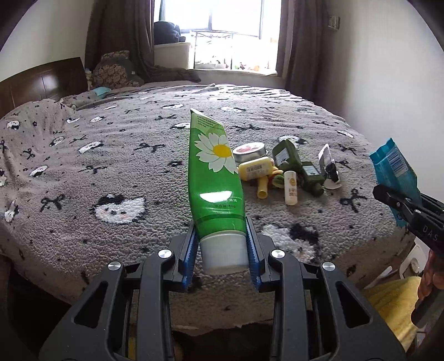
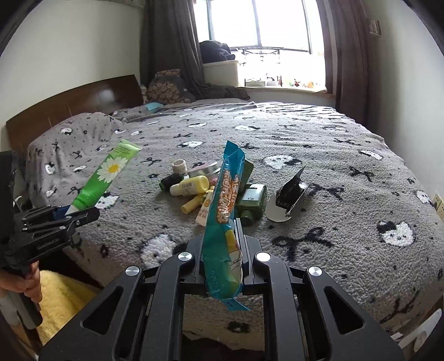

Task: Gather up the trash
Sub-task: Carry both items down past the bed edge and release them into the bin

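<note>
Left gripper (image 1: 222,247) is clamped on a green daisy-printed tube (image 1: 215,169), blue pads pressing at its white cap end, the tube raised clear of the bed and tilted up toward the far side; right gripper (image 2: 222,250) pinches a teal snack wrapper (image 2: 224,222) that stands upright between its fingers, also lifted off the bed; beyond both, on the grey patterned blanket (image 1: 111,155), lies a cluster of remaining litter: a round tin (image 1: 249,151), a yellow bottle (image 1: 256,168), two dark green bottles (image 1: 285,155) side by side, a white stick (image 1: 290,187), and at the right a torn black-and-white packet (image 2: 288,195); far off, a window (image 2: 258,25) between dark curtains
</note>
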